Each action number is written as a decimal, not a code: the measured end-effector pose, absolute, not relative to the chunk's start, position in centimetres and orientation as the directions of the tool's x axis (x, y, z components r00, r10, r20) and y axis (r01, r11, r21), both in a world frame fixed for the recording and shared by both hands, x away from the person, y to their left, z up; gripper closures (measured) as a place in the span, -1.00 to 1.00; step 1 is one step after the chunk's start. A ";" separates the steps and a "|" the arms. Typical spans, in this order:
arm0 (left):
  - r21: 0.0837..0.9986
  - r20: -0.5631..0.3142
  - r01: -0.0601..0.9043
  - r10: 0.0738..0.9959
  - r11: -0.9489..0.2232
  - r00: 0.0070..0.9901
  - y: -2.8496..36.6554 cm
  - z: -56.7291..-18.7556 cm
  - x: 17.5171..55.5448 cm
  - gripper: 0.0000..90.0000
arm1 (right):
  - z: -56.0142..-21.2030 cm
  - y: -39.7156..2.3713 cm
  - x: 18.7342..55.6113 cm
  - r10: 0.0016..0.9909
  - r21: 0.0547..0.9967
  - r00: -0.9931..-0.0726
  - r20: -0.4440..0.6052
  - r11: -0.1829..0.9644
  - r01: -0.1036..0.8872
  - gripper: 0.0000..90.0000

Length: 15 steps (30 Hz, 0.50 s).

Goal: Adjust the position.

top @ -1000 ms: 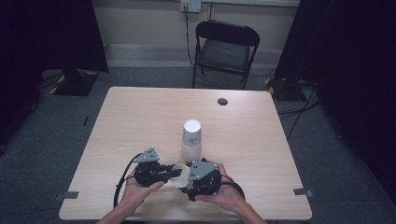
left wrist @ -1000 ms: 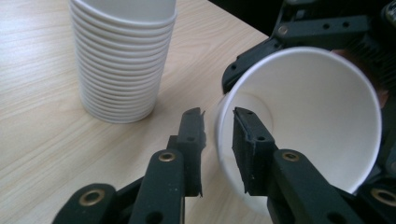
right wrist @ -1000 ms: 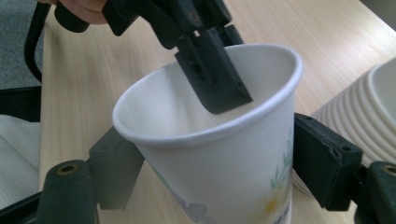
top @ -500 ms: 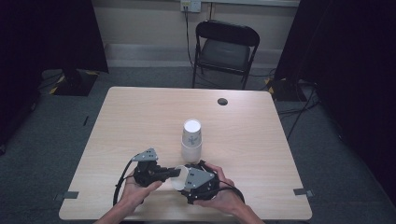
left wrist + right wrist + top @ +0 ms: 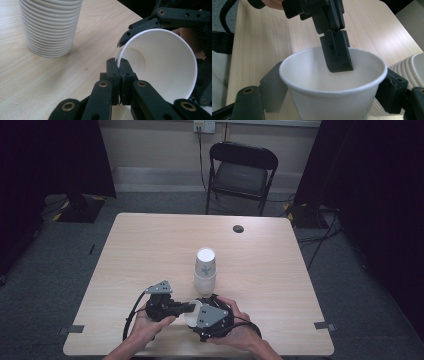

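Two grippers meet at lower centre of the high view. Left gripper point(image 5: 186, 308) is pinched tight on the rim of the single white paper cup point(image 5: 192, 313); right gripper point(image 5: 196, 315) brackets the cup's body, jaws easing apart. Handover appears nearly complete; the ribbed white cup stack point(image 5: 205, 270) stands just above.

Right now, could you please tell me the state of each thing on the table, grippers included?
Single paper cup: empty, lying sideways between the two grippers.
Stack of cups: upside down on the table, untouched.
Left gripper: shut, its fingers pinching the single cup's rim.
Right gripper: fingers on either side of the single cup's wall, just been opening.
Chair: unoccupied, behind the table.
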<state>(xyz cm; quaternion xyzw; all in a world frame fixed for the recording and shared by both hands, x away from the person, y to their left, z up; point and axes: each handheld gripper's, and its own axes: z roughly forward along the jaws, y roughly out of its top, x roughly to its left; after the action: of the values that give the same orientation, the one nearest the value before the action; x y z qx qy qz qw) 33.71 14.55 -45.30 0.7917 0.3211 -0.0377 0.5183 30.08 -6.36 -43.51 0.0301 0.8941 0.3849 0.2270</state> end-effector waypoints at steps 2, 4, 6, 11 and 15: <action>0.795 -0.398 0.551 0.468 -0.254 0.789 14.4 -45.3 33.7 0.97 | -43.6 -6.2 30.0 0.223 0.695 -0.894 -0.389 0.708 -0.125 -0.53; 0.796 -0.398 0.549 0.463 -0.256 0.792 14.4 -45.3 33.7 0.97 | -43.6 -6.1 29.9 0.221 0.692 -0.892 -0.394 0.710 -0.130 -0.53; 0.796 -0.395 0.547 0.462 -0.259 0.794 14.4 -45.3 33.6 0.97 | -43.5 -6.0 29.8 0.220 0.690 -0.888 -0.404 0.710 -0.138 -0.54; 0.795 -0.390 0.545 0.464 -0.266 0.795 14.3 -45.3 33.7 0.97 | -43.6 -6.0 29.9 0.220 0.684 -0.890 -0.399 0.718 -0.129 -0.53; 0.797 -0.388 0.543 0.463 -0.266 0.797 14.4 -45.2 33.7 0.97 | -43.6 -5.9 29.8 0.221 0.685 -0.885 -0.409 0.716 -0.138 -0.52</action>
<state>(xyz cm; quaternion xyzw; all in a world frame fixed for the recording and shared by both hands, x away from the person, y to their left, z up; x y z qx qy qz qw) 33.66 14.36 -45.15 0.7947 0.3165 -0.0383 0.5166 29.81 -5.94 -43.58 0.0233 0.8950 0.3763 0.2385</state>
